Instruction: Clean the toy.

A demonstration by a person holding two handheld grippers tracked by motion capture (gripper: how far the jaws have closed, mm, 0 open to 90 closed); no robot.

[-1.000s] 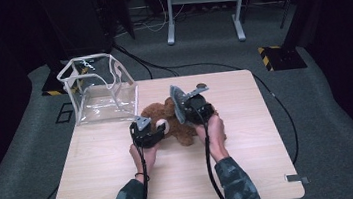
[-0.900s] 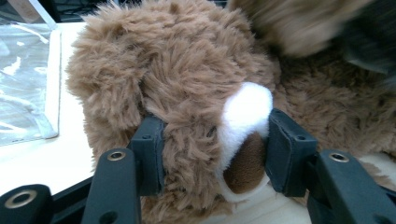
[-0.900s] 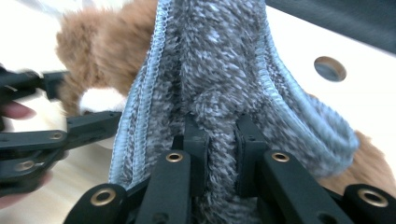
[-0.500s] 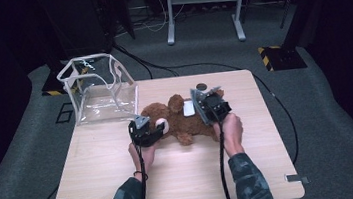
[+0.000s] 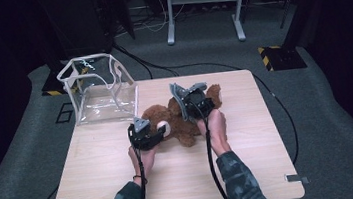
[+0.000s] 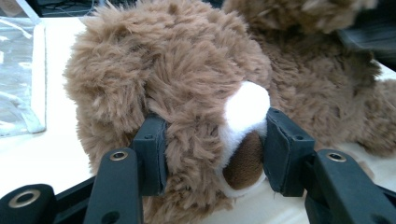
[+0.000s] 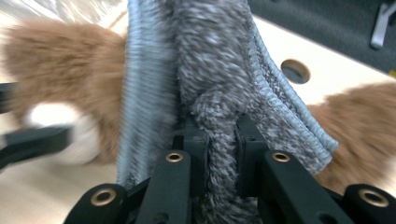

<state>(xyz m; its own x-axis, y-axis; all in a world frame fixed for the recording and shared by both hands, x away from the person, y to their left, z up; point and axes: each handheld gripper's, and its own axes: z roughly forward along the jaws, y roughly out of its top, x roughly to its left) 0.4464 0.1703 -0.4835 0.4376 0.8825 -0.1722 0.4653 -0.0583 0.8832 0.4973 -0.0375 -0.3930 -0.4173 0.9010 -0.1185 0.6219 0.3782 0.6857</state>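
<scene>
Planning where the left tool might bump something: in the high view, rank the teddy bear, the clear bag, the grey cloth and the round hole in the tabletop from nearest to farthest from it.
From the left tool:
1. teddy bear, gripped at its muzzle.
2. grey cloth, beyond the bear, in the right tool.
3. clear bag, at the table's far left corner.
4. round hole, at the far edge; close to the bag's distance, hard to separate.

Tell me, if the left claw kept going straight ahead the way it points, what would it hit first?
The teddy bear: the left claw already grips its head at the snout, so it would just press deeper into the fur.
</scene>
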